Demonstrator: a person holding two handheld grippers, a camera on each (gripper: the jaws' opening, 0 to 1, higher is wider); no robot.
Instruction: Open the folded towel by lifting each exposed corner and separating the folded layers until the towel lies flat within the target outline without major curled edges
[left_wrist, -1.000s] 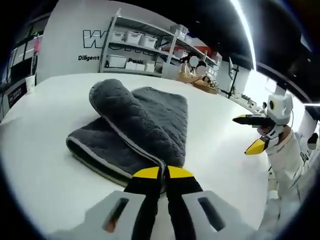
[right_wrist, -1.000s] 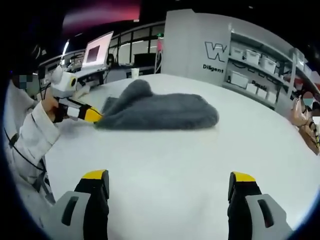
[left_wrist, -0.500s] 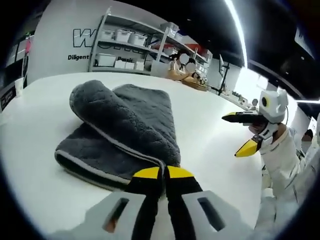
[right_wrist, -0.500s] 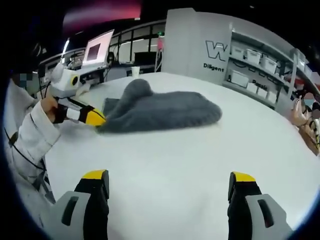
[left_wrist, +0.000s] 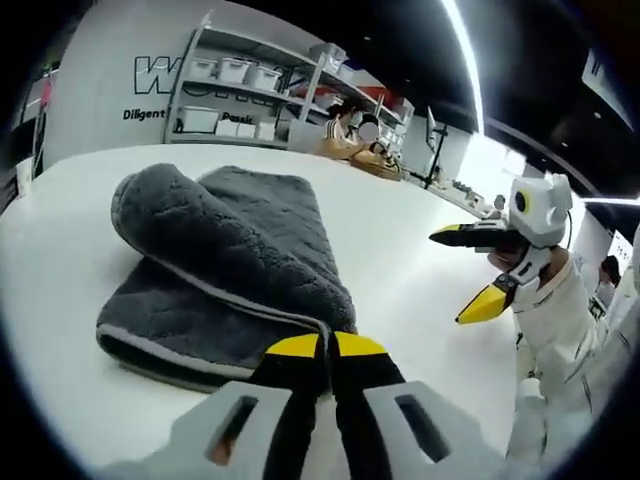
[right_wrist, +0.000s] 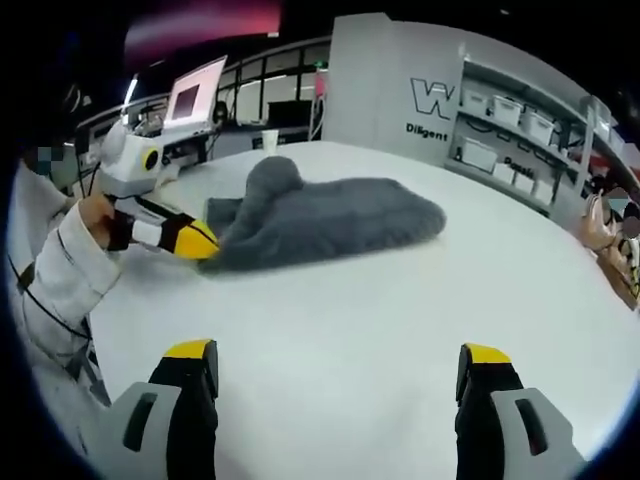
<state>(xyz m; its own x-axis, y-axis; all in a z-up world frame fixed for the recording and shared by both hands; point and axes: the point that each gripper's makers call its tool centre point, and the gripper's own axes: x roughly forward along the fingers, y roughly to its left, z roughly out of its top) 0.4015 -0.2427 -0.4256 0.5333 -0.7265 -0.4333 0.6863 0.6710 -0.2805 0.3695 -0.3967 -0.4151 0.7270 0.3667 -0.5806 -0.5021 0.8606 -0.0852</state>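
Towel corner pinched by the left gripper, right gripper held open nearby.

Left gripper view: the left gripper has its yellow-tipped jaws pressed together on a corner of the grey towel, which lies partly folded on the white table with one layer rolled over; the right gripper hangs above the table, jaws apart.
Right gripper view: the right gripper has its jaws wide apart over bare table; the towel lies beyond, its near corner clamped by the left gripper. Shelves stand behind.
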